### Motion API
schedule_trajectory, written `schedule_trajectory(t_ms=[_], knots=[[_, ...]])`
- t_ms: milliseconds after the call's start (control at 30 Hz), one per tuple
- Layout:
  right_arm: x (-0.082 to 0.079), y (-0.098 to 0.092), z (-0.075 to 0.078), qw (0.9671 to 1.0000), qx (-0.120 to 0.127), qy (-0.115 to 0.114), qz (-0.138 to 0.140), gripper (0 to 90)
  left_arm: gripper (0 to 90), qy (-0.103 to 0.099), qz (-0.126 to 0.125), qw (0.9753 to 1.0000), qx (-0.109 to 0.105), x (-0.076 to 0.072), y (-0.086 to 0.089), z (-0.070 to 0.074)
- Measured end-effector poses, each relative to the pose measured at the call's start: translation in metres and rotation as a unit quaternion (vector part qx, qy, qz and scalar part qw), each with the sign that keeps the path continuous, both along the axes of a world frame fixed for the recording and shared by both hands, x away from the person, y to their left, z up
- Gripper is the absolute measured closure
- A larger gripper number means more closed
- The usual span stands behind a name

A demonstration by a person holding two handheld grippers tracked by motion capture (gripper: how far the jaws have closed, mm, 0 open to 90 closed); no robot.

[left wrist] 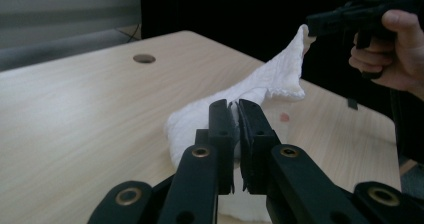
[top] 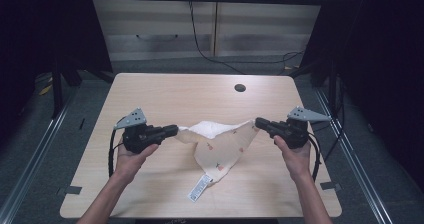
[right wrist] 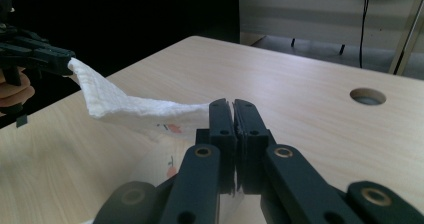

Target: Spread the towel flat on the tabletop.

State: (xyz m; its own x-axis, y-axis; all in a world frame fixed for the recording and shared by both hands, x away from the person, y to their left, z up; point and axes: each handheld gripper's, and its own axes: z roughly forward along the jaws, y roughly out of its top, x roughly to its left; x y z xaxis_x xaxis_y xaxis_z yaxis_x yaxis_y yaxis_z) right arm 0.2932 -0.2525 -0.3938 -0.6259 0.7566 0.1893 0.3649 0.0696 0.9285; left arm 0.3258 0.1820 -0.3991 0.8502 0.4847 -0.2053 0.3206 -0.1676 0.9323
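Forearms level; left claw [top: 176, 129] and right claw [top: 258, 121] pinch cloth [top: 222, 146] corners.

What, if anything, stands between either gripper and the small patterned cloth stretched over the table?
Nothing visible does. The left gripper is shut on one corner of the cloth and the right gripper on the opposite corner. The cloth sags between them, its lower tip and label resting on the table.
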Motion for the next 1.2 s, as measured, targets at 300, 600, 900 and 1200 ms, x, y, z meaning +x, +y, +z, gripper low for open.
schedule_trajectory(t_ms=[300, 600, 900, 1200], knots=[[0.002, 0.003, 0.026, 0.9997, 0.003, -0.023, 0.003, 87.9, 85.6, -0.031, 0.027, 0.999, -0.015, 0.005, 0.012, 0.035], [0.004, 0.001, 0.043, 0.9992, 0.003, -0.04, 0.002, 88.0, 85.6, -0.05, 0.033, 0.9978, -0.028, 0.006, 0.022, 0.054], [0.006, 0.003, 0.068, 0.9982, -0.006, -0.059, 0.007, 88.0, 85.8, -0.077, 0.033, 0.9954, -0.046, 0.006, 0.026, 0.081], [0.005, 0.011, 0.083, 0.9969, -0.01, -0.075, 0.021, 88.1, 85.8, -0.085, 0.042, 0.9946, -0.044, 0.001, 0.036, 0.089]])
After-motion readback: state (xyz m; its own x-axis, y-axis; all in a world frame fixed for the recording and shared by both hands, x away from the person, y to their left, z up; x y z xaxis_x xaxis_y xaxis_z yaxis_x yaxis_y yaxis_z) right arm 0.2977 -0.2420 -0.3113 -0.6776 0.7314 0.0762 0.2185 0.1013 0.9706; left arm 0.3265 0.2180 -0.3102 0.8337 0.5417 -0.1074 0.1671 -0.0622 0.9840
